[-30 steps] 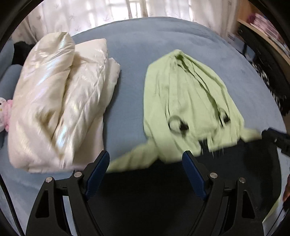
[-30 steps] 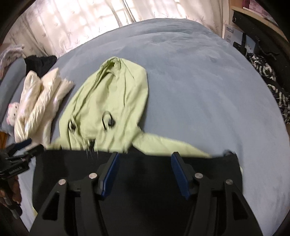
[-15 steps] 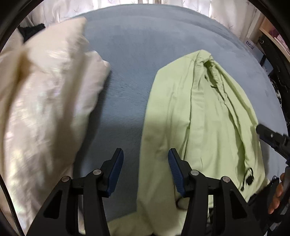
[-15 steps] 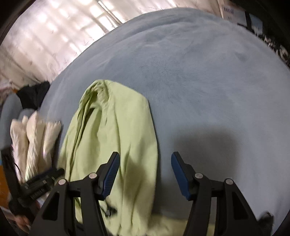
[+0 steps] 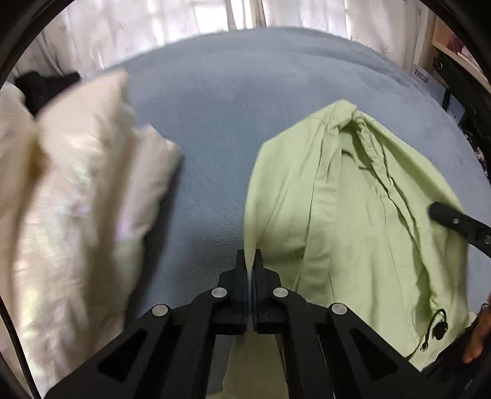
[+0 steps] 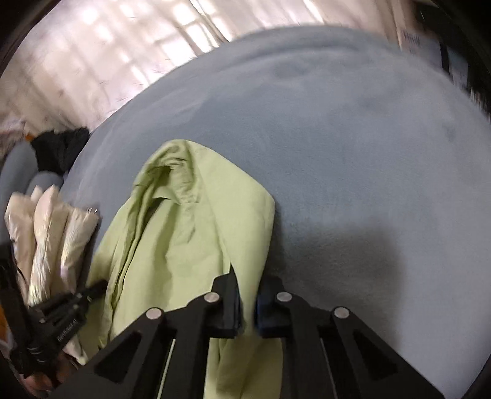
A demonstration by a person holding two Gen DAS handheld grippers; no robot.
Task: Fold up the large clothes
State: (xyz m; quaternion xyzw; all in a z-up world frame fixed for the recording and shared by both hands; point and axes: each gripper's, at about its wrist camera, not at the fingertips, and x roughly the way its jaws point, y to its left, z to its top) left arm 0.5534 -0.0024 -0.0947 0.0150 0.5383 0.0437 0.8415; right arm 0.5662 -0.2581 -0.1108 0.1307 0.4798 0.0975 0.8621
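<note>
A light green jacket (image 5: pixel 353 214) lies spread on the blue bed (image 5: pixel 230 92), collar toward the far side. My left gripper (image 5: pixel 250 261) is shut on the jacket's left edge, and green cloth runs down under the jaws. In the right wrist view the same green jacket (image 6: pixel 184 239) fills the lower left, with my right gripper (image 6: pixel 248 291) shut on a fold at its right edge. The right gripper (image 5: pixel 437 211) shows as a dark finger over the jacket's right side. The left gripper (image 6: pixel 92 288) appears at the jacket's left edge.
A folded cream puffy jacket (image 5: pixel 76 199) lies left of the green one, close to my left gripper. A black garment (image 5: pixel 46 86) sits behind it. White curtains (image 5: pixel 214 18) back the bed. A shelf (image 5: pixel 445 40) stands at the right. Bare blue bed (image 6: pixel 353 138) stretches to the right.
Both grippers moved forward and down over the green jacket, then closed from wide open onto its left and right edges. The dark cloth seen in front a second ago is out of view.
</note>
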